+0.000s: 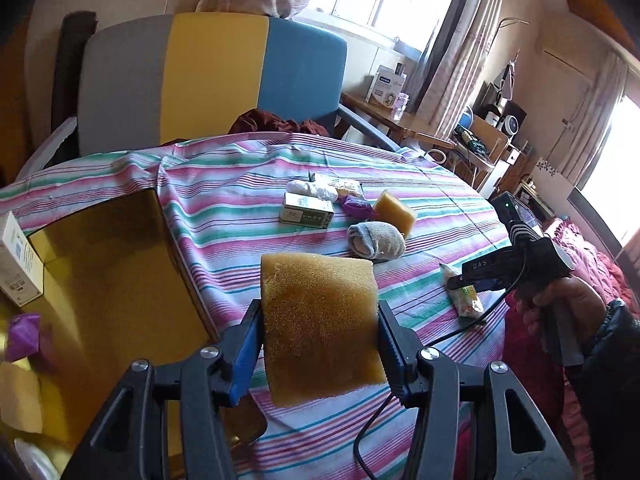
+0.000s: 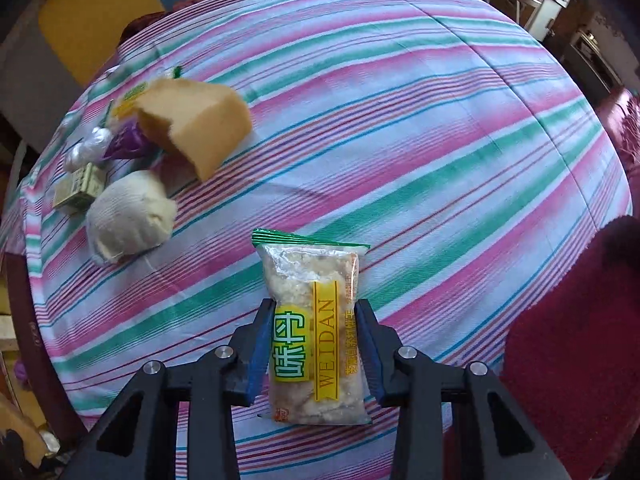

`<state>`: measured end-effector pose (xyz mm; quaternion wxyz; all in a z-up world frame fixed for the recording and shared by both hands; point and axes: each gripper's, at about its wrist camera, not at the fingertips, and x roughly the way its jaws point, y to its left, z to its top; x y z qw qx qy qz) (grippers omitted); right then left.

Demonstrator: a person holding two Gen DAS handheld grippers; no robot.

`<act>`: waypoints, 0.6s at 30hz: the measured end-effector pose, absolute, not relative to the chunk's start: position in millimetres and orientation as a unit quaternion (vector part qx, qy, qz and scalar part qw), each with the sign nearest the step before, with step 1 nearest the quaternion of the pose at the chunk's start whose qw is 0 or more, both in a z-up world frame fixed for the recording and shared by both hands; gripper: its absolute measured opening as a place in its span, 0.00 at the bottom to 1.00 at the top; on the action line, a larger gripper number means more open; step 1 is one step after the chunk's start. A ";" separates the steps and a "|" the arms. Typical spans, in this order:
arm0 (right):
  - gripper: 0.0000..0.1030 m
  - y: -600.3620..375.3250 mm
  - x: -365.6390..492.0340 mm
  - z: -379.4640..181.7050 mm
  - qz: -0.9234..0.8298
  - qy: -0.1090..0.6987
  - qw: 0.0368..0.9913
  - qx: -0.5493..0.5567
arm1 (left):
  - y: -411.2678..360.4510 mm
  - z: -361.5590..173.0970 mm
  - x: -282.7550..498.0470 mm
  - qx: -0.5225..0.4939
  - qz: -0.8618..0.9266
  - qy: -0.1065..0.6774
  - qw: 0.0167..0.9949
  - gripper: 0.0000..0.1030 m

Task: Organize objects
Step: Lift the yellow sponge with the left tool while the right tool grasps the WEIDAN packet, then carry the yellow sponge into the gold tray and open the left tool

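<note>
My left gripper (image 1: 318, 322) is shut on a yellow-brown sponge (image 1: 320, 324), held above the striped cloth next to the open yellow box (image 1: 108, 280). My right gripper (image 2: 316, 340) has its fingers around a clear snack packet (image 2: 316, 340) with a yellow label; the packet lies on the cloth and the pads touch its sides. The right gripper (image 1: 472, 280) and packet (image 1: 466, 300) also show in the left wrist view. On the cloth lie a second sponge (image 1: 396, 210) (image 2: 200, 128), a rolled sock (image 1: 376, 240) (image 2: 132, 216), a green carton (image 1: 306, 210) and a purple wrapper (image 1: 358, 206).
The yellow box holds a white carton (image 1: 18, 264) and a purple wrapper (image 1: 24, 336). A grey, yellow and blue chair (image 1: 212, 76) stands behind the table. A red blanket (image 2: 572, 340) lies at the right edge. A cluttered desk (image 1: 404, 120) is by the window.
</note>
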<state>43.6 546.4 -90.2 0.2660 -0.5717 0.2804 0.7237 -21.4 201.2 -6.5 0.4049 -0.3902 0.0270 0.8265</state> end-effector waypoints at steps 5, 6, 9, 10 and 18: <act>0.38 514.8 22.7 -82.8 0.772 0.274 0.200 -0.538 | 181.9 -9.9 -24.9 -0.395 0.832 0.021 0.388 0.53; 0.38 509.2 20.6 -85.2 0.775 0.279 0.186 -0.535 | 175.2 -10.1 -26.5 -0.397 0.835 0.018 0.380 0.53; 0.38 493.3 23.5 -93.8 0.773 0.259 0.177 -0.552 | 147.6 -11.6 -37.4 -0.402 0.846 0.000 0.349 0.53; 0.38 492.0 24.5 -93.9 0.774 0.254 0.177 -0.552 | 137.7 -12.7 -42.3 -0.405 0.850 -0.006 0.337 0.53; 0.39 487.9 26.9 -96.8 0.774 0.238 0.177 -0.560 | 55.7 -26.4 -100.8 -0.436 0.869 -0.044 0.229 0.53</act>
